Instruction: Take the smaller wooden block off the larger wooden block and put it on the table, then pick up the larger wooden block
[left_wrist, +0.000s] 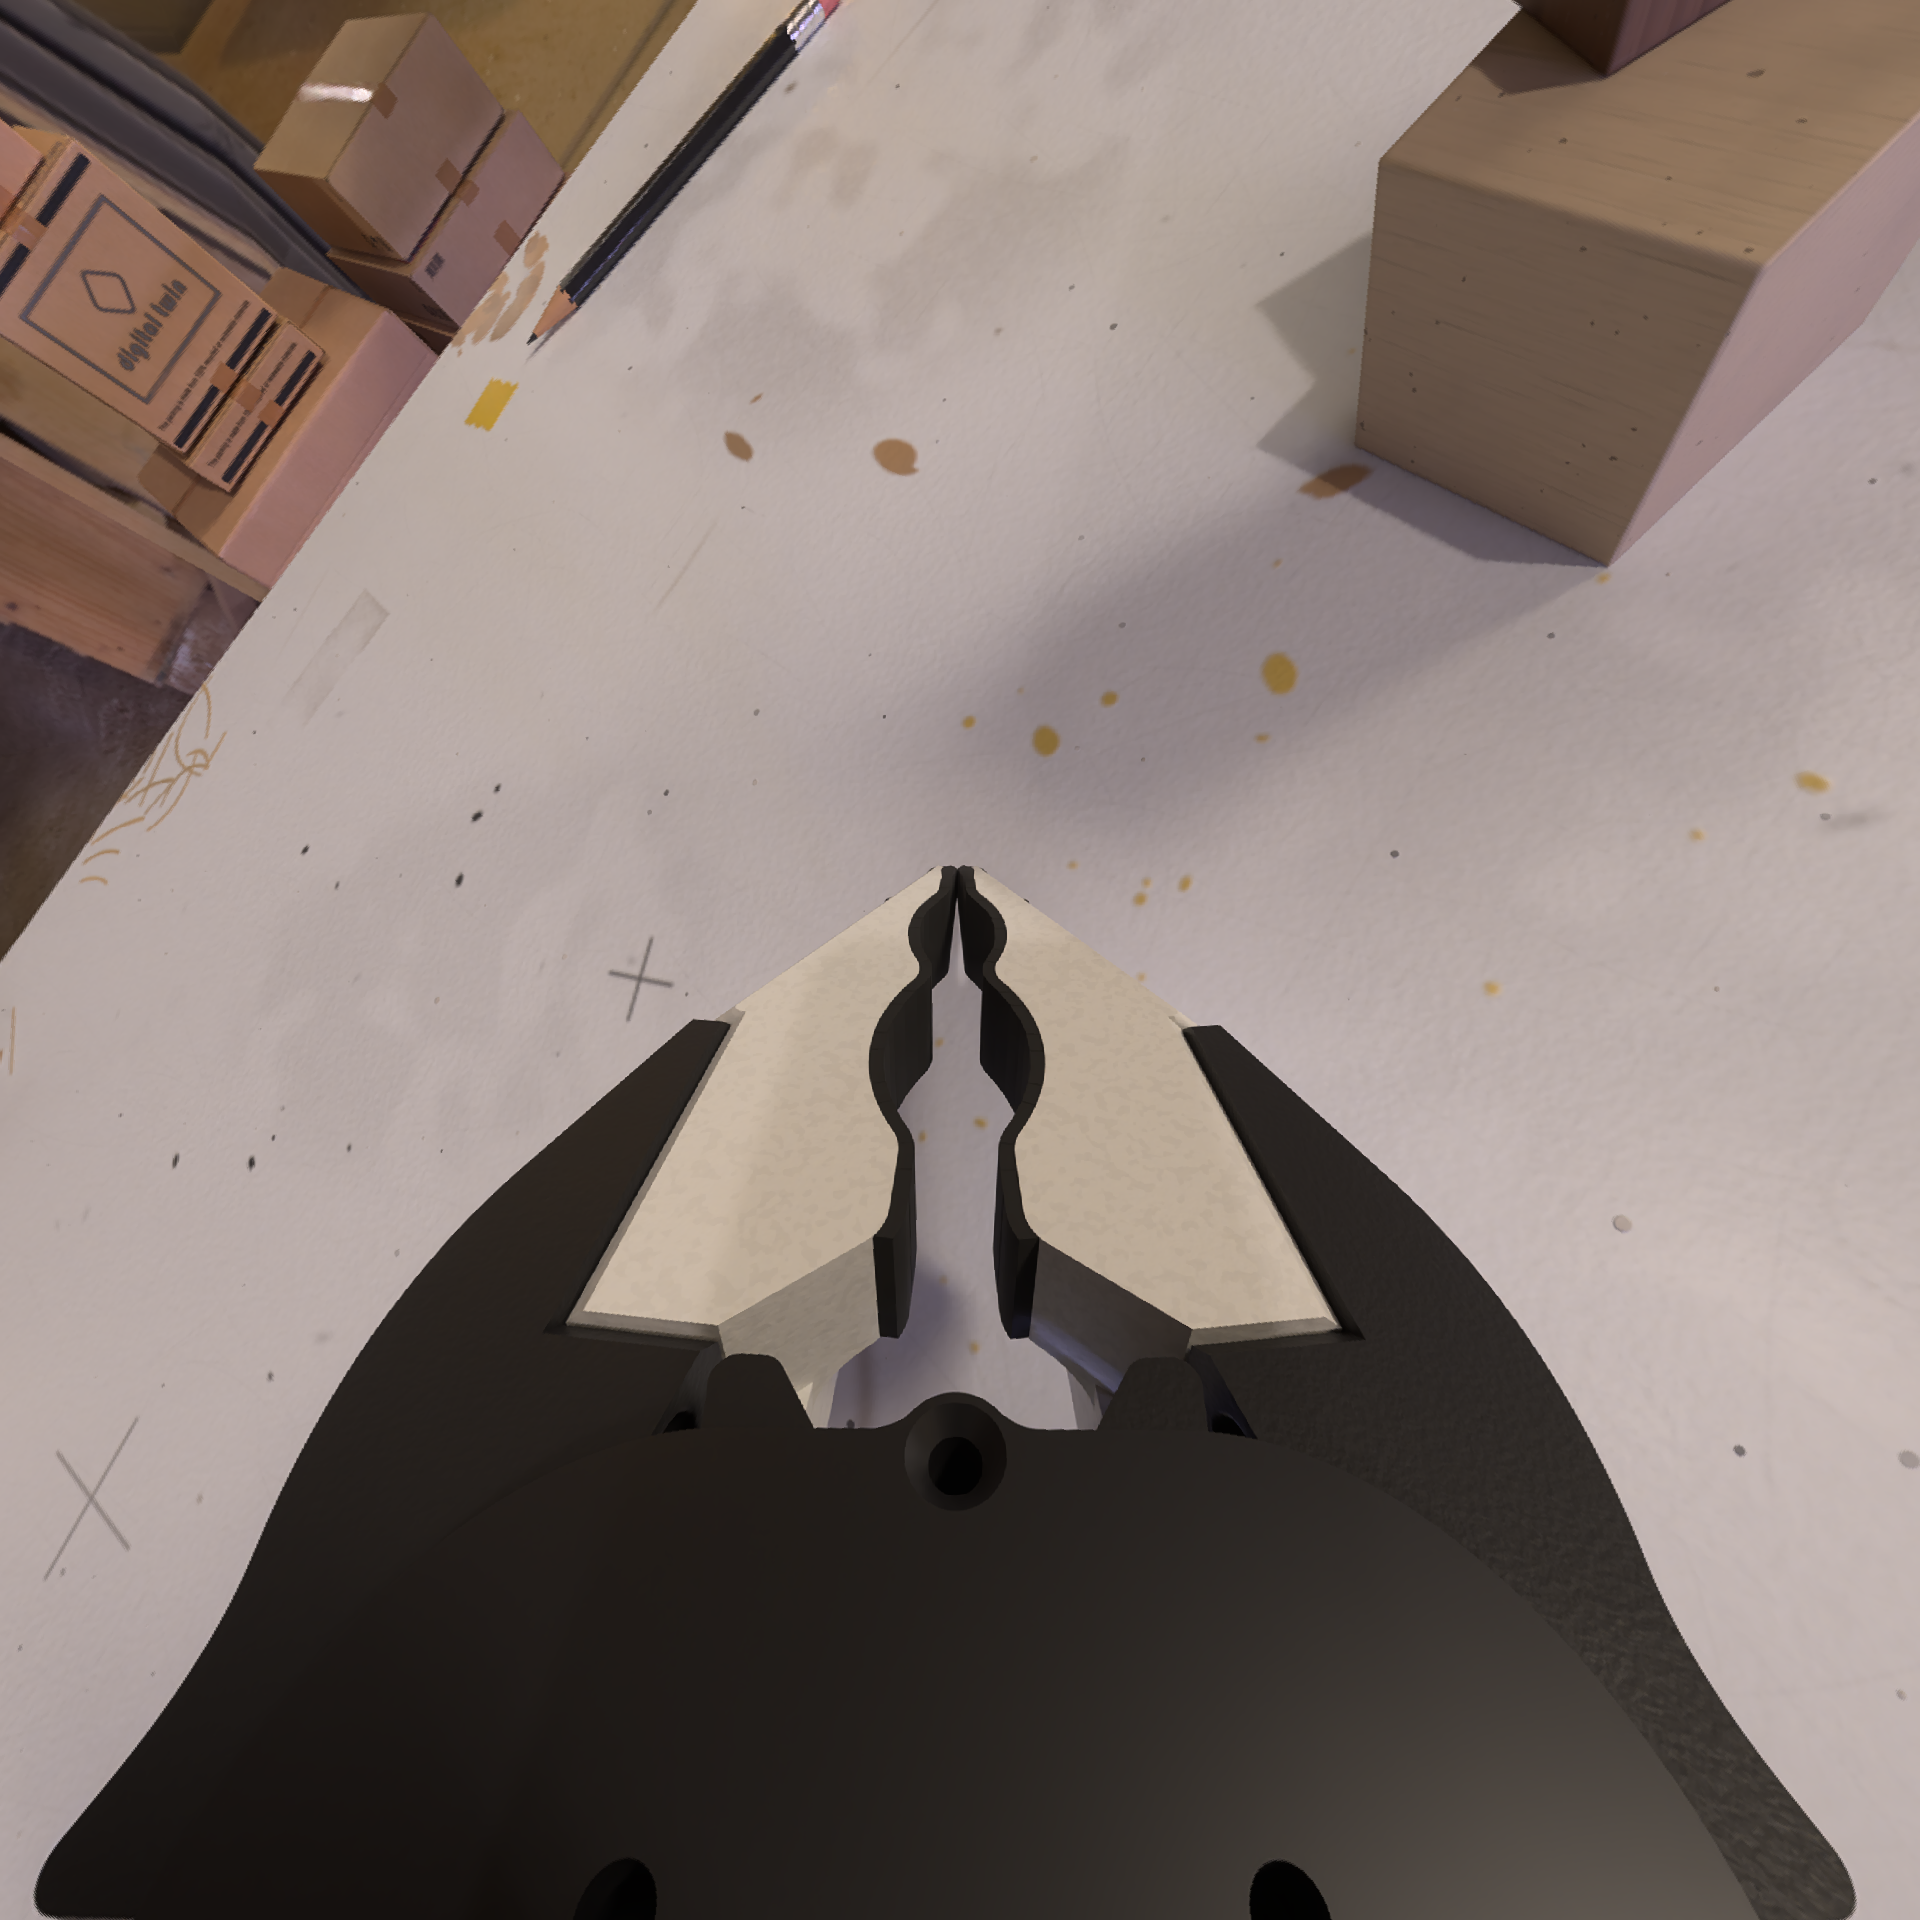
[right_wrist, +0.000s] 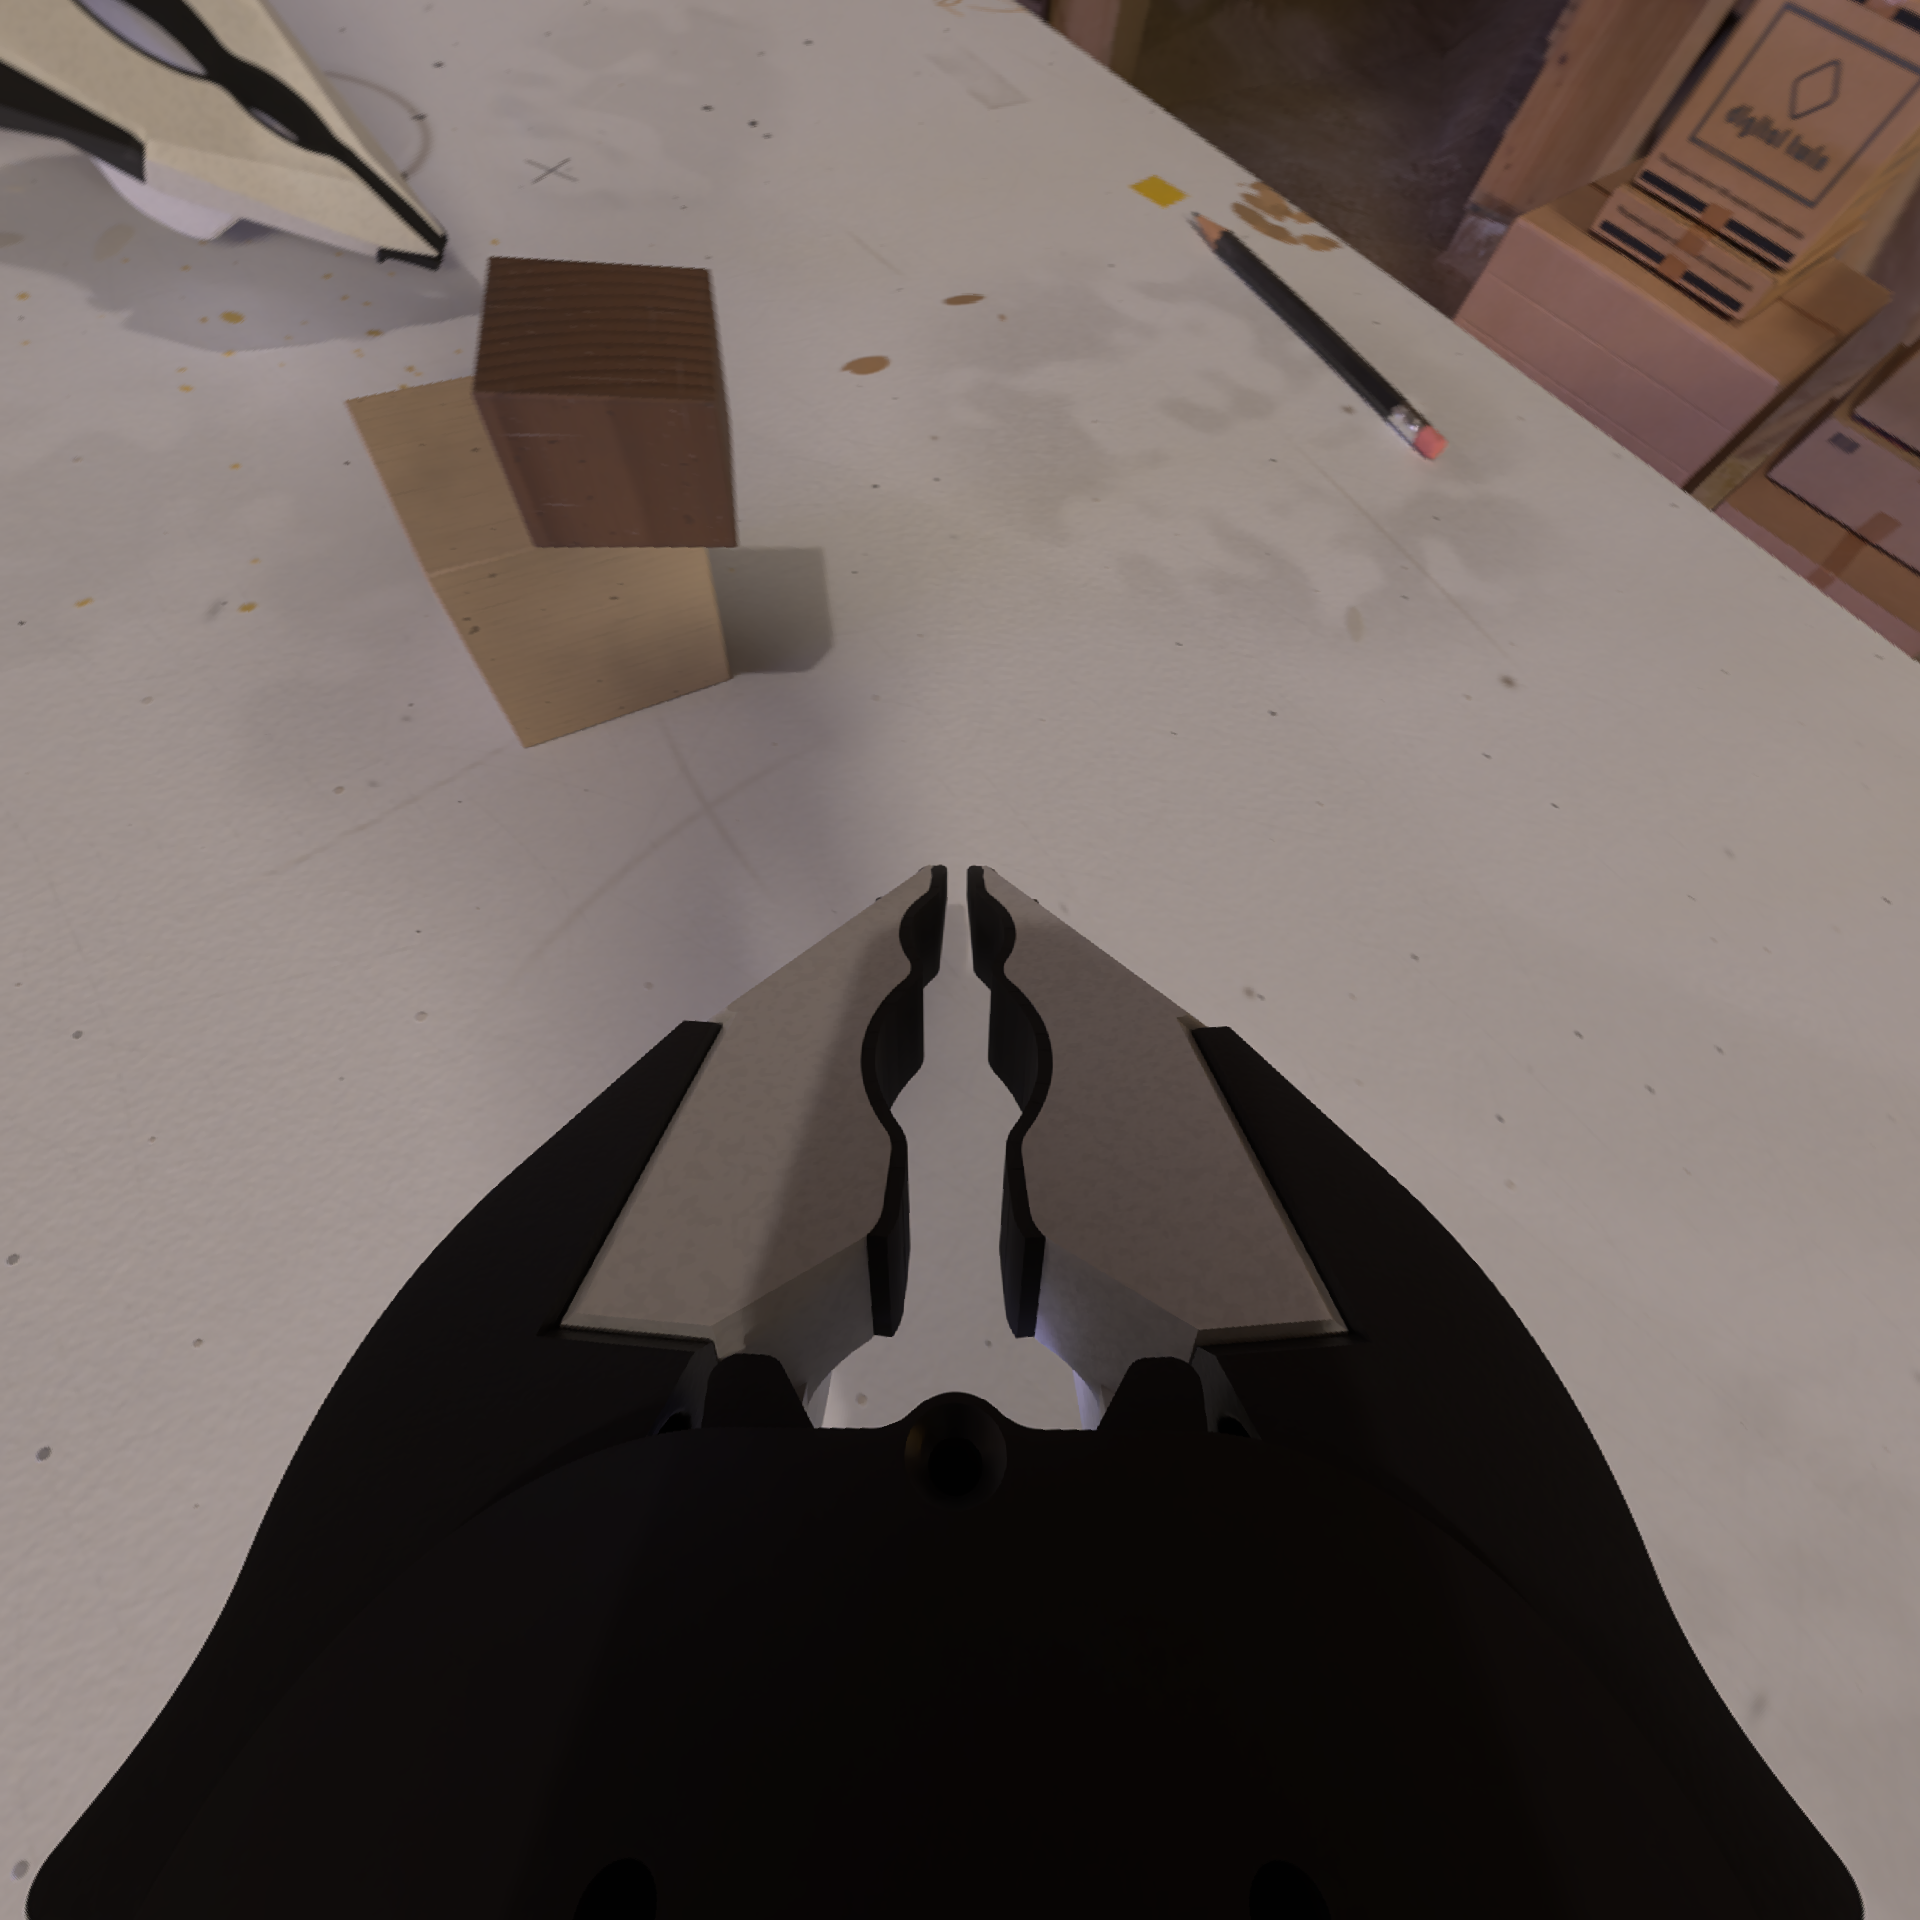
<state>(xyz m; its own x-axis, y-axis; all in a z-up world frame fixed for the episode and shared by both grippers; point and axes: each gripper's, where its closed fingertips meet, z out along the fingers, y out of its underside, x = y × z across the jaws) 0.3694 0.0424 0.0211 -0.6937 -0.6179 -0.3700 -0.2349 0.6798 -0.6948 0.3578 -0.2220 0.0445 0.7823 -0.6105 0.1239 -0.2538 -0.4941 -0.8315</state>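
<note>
A small dark brown wooden block (right_wrist: 608, 405) sits on top of a larger light wooden block (right_wrist: 561, 623) on the white table, upper left in the right wrist view. In the left wrist view the larger block (left_wrist: 1558, 312) is at the upper right, and a corner of the small block (left_wrist: 1600, 31) shows at the top edge. My left gripper (left_wrist: 954, 871) is shut and empty above the table, short of the blocks. It also shows in the right wrist view (right_wrist: 410, 249), just left of the blocks. My right gripper (right_wrist: 956, 871) is shut and empty, well short of the blocks.
A black pencil (right_wrist: 1314, 327) with a pink eraser lies on the table (right_wrist: 1143, 675) near its edge; it also shows in the left wrist view (left_wrist: 675, 177). Cardboard boxes (left_wrist: 125, 301) are stacked beyond the table edge (right_wrist: 1704, 208). Paint spots and pencil crosses mark the table.
</note>
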